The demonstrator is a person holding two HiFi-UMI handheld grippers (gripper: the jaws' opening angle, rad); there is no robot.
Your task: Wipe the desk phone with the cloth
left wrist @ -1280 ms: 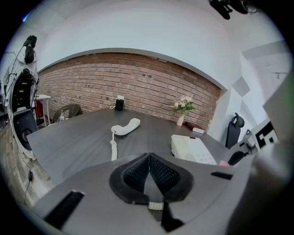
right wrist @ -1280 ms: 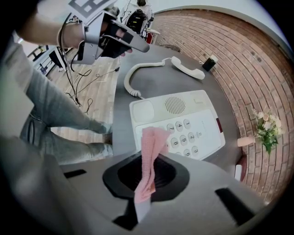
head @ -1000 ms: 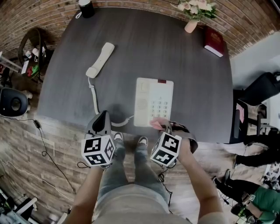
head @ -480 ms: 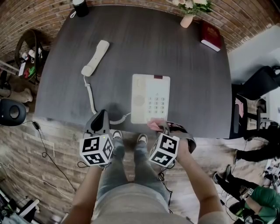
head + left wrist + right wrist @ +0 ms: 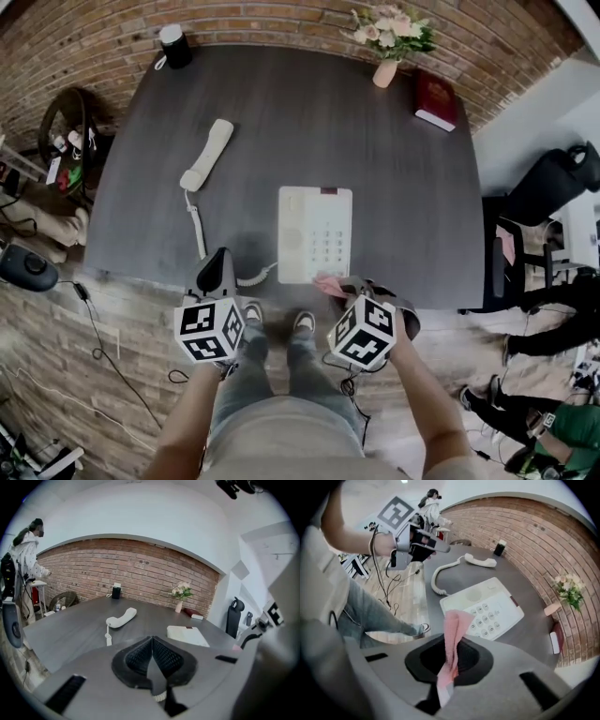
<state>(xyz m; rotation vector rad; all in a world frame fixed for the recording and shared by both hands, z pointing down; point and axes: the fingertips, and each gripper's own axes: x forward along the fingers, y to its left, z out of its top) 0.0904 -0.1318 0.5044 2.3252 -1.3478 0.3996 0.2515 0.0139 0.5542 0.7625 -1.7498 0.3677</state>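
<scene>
The phone [image 5: 315,234] sits low in the middle of the head view on the dark desk [image 5: 394,159]; its key print is too small to read. Its handset [image 5: 208,155] lies off it toward the upper left. The right gripper view shows the right gripper [image 5: 452,660] clamped on a pink cloth [image 5: 454,630] by the phone's near corner. The left gripper view shows the left gripper [image 5: 151,644] with its 2 jaws closed on nothing. Only that view shows a person in white [image 5: 29,550] at far left.
</scene>
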